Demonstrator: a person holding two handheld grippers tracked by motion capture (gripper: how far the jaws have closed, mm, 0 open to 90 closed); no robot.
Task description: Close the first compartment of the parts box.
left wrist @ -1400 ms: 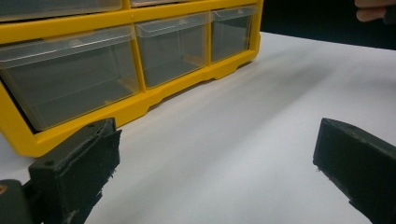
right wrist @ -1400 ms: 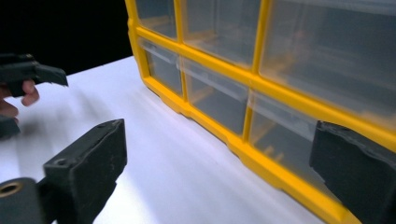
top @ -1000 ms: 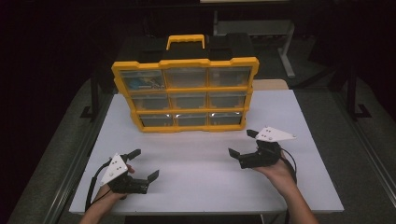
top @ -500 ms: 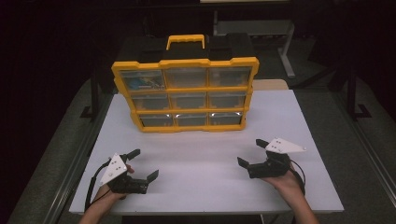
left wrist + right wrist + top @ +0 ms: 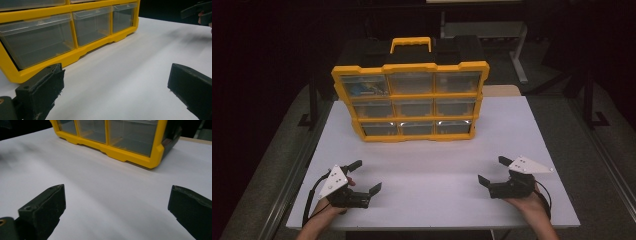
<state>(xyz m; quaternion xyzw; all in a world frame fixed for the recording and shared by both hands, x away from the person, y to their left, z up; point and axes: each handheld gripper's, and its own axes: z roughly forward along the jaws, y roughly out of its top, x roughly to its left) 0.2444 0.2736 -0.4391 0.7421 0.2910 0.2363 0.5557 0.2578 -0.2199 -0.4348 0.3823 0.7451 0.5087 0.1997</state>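
Observation:
A yellow organiser cabinet (image 5: 412, 102) with three rows of clear drawers and a yellow handle stands upright at the back of the white table (image 5: 432, 165). Its top left drawer (image 5: 362, 86) holds small coloured parts; the bottom drawers (image 5: 37, 41) look empty. My left gripper (image 5: 364, 177) rests open near the front left edge, nothing between its jaws. My right gripper (image 5: 496, 171) rests open near the front right, also holding nothing. The bottom corner of the cabinet (image 5: 140, 147) lies ahead of the right jaws, and the other gripper (image 5: 197, 12) shows far off in the left gripper view.
Bare white tabletop (image 5: 427, 160) stretches between the grippers and the cabinet. Dark floor and metal frame legs (image 5: 517, 55) surround the table. A wooden strip (image 5: 502, 91) shows behind the cabinet at the right.
My right gripper has drawn back toward the front right edge of the table and lowered. The left gripper has stayed put.

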